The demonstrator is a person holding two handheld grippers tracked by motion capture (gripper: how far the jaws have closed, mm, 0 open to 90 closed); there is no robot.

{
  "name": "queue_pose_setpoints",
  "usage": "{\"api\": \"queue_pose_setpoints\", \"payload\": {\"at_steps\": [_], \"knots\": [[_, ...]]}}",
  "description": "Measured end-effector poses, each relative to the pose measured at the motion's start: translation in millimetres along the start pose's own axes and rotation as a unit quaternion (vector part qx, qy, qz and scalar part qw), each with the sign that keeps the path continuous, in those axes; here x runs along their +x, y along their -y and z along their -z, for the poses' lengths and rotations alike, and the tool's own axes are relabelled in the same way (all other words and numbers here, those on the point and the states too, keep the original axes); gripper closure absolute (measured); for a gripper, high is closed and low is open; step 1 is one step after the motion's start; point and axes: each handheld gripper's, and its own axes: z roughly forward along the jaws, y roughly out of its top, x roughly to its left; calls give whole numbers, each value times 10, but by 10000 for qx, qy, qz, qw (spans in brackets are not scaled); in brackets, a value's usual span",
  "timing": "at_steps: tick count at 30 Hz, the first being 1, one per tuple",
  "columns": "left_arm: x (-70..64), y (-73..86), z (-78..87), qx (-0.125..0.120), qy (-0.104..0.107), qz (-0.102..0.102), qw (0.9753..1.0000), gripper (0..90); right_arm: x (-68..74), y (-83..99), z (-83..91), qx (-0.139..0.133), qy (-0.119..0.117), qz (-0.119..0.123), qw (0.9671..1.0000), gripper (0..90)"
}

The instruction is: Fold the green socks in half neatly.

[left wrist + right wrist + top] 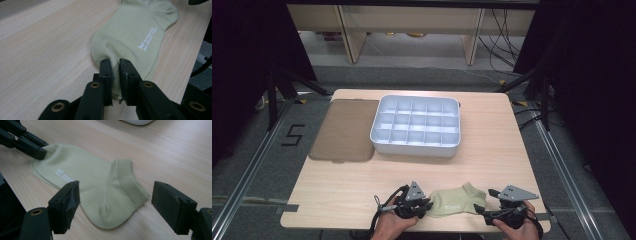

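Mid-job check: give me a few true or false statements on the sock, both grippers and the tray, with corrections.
1. The left gripper is shut on the sock. True.
2. The right gripper is also clamped on the sock. False: its jaws stand wide open around the heel and cuff end.
3. The sock lies inside the divided tray. False: it lies flat on the table, near the front edge.
4. The tray's compartments look empty. True.
5. A brown lid lies left of the tray. True.
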Motion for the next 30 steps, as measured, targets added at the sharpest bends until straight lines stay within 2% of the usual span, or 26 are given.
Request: {"api": "queue_pose_setpoints", "payload": {"at_steps": [1, 2, 4, 6, 7, 8, 9, 11, 12, 14, 15, 17, 18, 19, 20, 21, 22, 23, 24, 25, 26, 27, 28, 29, 30], "knots": [[-9, -6, -1, -53, -33, 32, 10000, 821, 5, -6, 9, 14, 6, -39, 10000, 238], [-2, -12, 12, -9, -4, -76, 10000, 824, 6, -6, 7, 25, 7, -63, 10000, 238], [-20, -14, 7, -86, -8, -3, 10000, 826, -3, -5, 3, 10, 7, -9, 10000, 238], [-17, -22, 23, -43, 24, -83, 10000, 831, 8, -5, 15, 16, 27, -35, 10000, 242], [-19, -29, 23, -108, 24, -136, 9998, 831, 11, -8, 14, 16, 1, -68, 10000, 251], [-16, -34, 43, -30, -9, -134, 9999, 832, 12, -10, 7, 27, -81, -113, 9999, 261], [-4, -44, 57, -122, 53, -100, 9999, 832, 32, -9, 0, 10, -106, -158, 9998, 262], [16, -45, 83, -35, 35, -124, 9999, 832, 51, -10, 12, 73, -88, -226, 9997, 265], [28, -51, 102, -11, 54, -199, 9998, 832, 30, -15, 8, 45, -134, -68, 9999, 280], [72, -47, 150, 9, 12, -216, 9998, 832, 48, -16, 8, -14, -185, -127, 9997, 303], [115, -36, 196, 35, 31, -123, 9999, 832, 29, -22, 7, -37, -246, -27, 9997, 316], [132, -30, 226, 48, 64, -116, 9999, 832, 43, -20, 7, -61, -319, -123, 9994, 335], [160, -18, 265, 81, 95, -131, 9998, 832, 39, -24, 4, -119, -392, -95, 9991, 347], [180, -8, 292, 85, 50, -140, 9999, 832, 40, -28, 6, -136, -466, -168, 9987, 351], [202, 4, 326, 91, -5, -130, 9999, 832, 41, -32, 15, -117, -446, -158, 9988, 367], [232, 16, 360, 145, 36, -154, 9998, 832, 40, -32, 4, -167, -502, -117, 9985, 393], [255, 32, 402, 113, 54, -116, 9999, 832, 79, -38, 5, -155, -648, -131, 9977, 411], [286, 52, 474, 152, 12, -111, 9998, 832, 98, -43, 15, -100, -608, -192, 9979, 428], [286, 52, 474, 152, 12, -111, 9998, 832, 85, -49, -4, -195, -678, -56, 9975, 440], [304, 63, 508, 126, 0, -129, 9998, 832, 85, -49, -4, -195, -678, -56, 9975, 440], [312, 77, 546, 106, -7, -62, 9999, 832, 115, -54, 12, -107, -612, -155, 9979, 448], [333, 86, 581, 152, -17, -127, 9998, 831, 109, -60, -4, -199, -674, -65, 9975, 465], [345, 96, 600, 143, -17, -134, 9998, 831, 136, -61, 6, -232, -651, -86, 9976, 487], [357, 112, 625, 150, -22, -117, 9998, 831, 119, -64, -6, -252, -667, 35, 9975, 497], [373, 130, 645, 161, -57, -93, 9998, 831, 119, -64, -6, -252, -667, 35, 9975, 497]]}}
